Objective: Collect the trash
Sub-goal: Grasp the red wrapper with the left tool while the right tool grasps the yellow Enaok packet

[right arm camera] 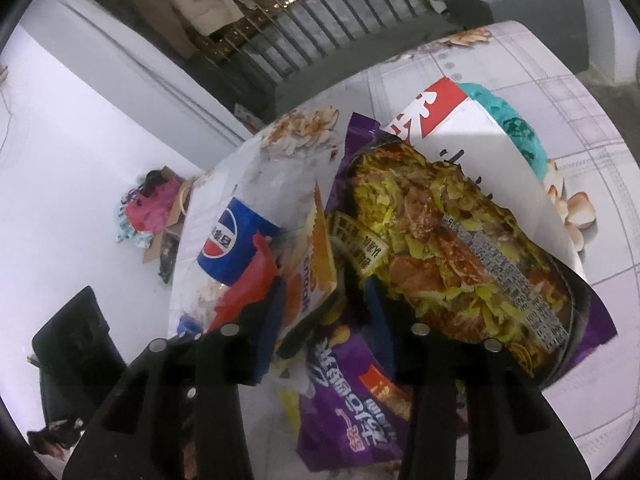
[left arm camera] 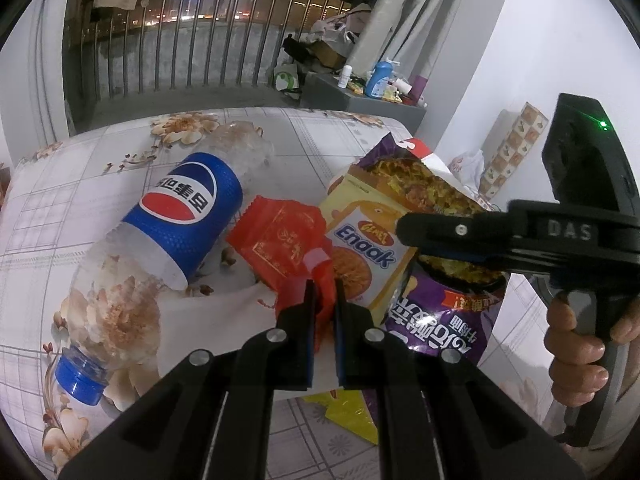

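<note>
A floral tablecloth (left arm camera: pixel 120 168) covers the table, with a balcony railing (left arm camera: pixel 192 52) behind it. The left gripper (left arm camera: pixel 322 292) is nearly closed, its blue pads pinching the lower edge of a red wrapper (left arm camera: pixel 280 240). Left of it lies a crushed Pepsi bottle (left arm camera: pixel 184 216); just right of it, a yellow Enaak packet (left arm camera: pixel 364 248). The right gripper (right arm camera: pixel 326 292), held in a hand (left arm camera: pixel 576 340), stands partly open over the purple noodle bag (right arm camera: pixel 460 240); whether its pads press the bag cannot be told.
</note>
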Action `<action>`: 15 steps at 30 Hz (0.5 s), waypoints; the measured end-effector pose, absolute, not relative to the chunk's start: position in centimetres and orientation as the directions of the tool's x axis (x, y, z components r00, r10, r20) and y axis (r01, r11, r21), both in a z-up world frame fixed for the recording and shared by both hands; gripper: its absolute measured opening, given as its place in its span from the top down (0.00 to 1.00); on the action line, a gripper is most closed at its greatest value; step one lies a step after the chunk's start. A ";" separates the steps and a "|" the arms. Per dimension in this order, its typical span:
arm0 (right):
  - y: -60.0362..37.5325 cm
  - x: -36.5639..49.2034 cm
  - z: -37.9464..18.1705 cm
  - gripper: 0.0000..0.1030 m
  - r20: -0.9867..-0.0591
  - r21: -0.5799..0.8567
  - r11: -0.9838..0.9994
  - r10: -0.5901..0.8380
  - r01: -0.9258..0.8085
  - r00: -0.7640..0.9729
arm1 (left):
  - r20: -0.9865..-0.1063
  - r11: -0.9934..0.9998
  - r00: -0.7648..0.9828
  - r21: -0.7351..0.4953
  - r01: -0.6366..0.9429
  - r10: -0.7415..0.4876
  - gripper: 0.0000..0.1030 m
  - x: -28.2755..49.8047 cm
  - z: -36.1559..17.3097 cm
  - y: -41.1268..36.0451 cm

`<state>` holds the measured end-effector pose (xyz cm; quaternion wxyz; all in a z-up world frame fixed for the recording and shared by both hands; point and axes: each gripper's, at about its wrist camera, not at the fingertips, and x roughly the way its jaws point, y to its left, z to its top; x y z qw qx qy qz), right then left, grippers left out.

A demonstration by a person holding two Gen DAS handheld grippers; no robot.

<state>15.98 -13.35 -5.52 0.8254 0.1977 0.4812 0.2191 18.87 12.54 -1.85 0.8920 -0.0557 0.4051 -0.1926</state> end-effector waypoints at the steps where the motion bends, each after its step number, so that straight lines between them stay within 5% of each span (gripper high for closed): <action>1: -13.4 16.2 -5.6 0.71 -0.706 0.539 0.825 0.552 -0.169 0.443 | -0.701 0.919 0.597 -0.256 0.299 -0.389 0.93 18.9 -1.8 12.5; 7: -13.4 16.3 -5.5 0.96 -0.679 0.566 0.804 0.580 -0.183 0.450 | -0.701 0.922 0.601 -0.251 0.295 -0.384 0.93 19.0 -1.7 12.6; 15: -15.2 15.3 -3.2 1.00 -0.594 0.622 0.753 0.632 -0.213 0.498 | -0.642 0.930 0.673 -0.230 0.287 -0.367 0.94 18.2 1.3 13.8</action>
